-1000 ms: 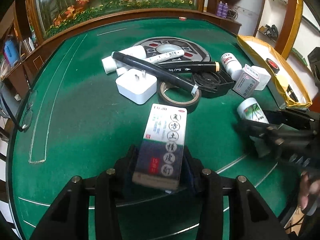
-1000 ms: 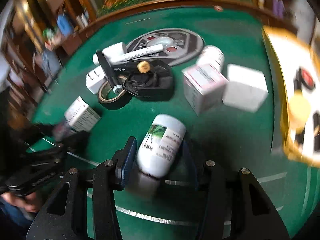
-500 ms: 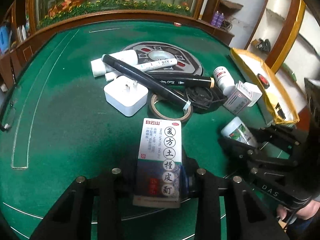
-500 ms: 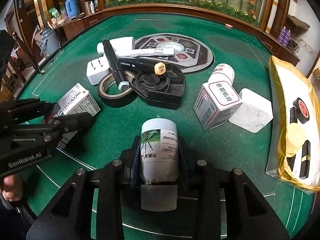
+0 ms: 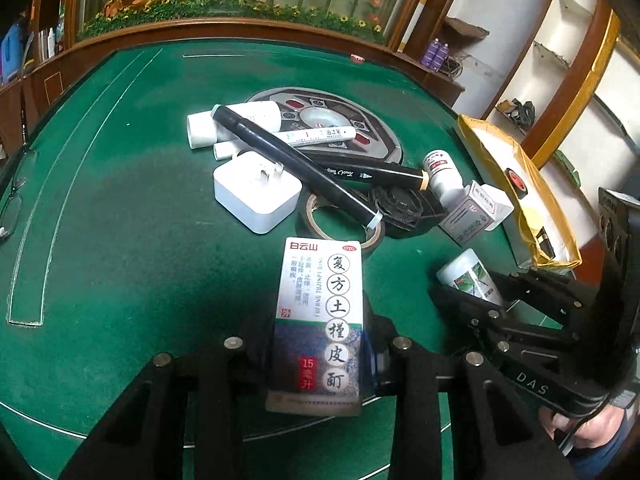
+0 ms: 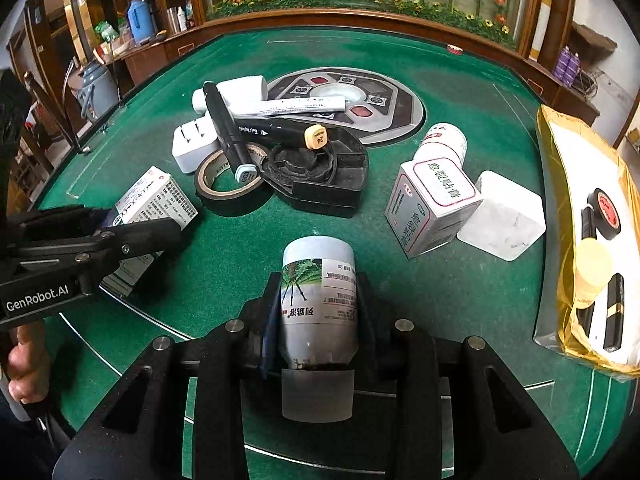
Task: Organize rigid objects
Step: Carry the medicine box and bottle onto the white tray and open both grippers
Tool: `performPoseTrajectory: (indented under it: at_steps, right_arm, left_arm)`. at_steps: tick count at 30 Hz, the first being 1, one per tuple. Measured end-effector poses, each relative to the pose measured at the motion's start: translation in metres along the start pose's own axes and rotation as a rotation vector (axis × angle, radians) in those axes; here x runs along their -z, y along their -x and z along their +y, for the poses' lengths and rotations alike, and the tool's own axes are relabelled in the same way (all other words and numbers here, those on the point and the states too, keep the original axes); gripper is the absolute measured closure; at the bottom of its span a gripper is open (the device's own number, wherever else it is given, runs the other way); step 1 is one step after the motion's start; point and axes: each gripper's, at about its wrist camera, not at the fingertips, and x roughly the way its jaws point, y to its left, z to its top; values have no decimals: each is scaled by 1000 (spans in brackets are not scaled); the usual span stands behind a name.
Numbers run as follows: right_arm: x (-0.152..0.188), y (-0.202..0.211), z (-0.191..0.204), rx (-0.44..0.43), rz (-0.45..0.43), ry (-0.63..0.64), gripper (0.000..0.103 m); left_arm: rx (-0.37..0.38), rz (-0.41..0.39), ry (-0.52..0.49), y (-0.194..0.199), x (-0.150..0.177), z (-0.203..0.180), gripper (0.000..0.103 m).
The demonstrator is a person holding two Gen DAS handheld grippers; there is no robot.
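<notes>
left tongs: clamped on the tall medicine box, pads pressed on both long sides near its lower end; the jaws had just closed in onto it
medicine box: sat low over the green surface, top end pointing at the tape roll, pretty much touching it in the left wrist view
right tongs: gripped around the white bottle, jaws had just squeezed in on it too
white bottle: lying along the tongs, cap end pointing away, just above the felt; can't tell if it still touched
pile in the middle: white charger plug, two black markers, a white marker, a white tube and a black plastic holder, all bunched by the round grey panel
off to the right: small box touching a white cube, another white bottle behind them
gold tray: at the right edge, with a red-and-black tape roll and dark sticks in it
</notes>
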Motion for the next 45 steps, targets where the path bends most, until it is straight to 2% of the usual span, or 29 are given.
performPoseTrajectory:
  at_steps: [3,8,12,18,26,45]
  right_arm:
    - [3,3,-7,-40,-16,-49,69]
    - [11,21,-22,-129,-116,-120,69]
    - [15,31,-28,-163,-172,-150,69]
    - [17,33,-38,-232,-197,-179,69]
    - [27,44,-63,-230,-222,-217,69]
    - [44,85,-144,-172,-317,-346,69]
  left_arm:
    - [9,-23,-10,6,1,-1,68]
    - [37,-51,-39,12,0,-8,68]
    - [48,-72,-60,15,-1,-15,68]
    - [57,-65,-75,11,1,-39,68]
    - [87,-53,-161,9,2,-79,68]
    - [145,-44,-219,0,-28,-156,68]
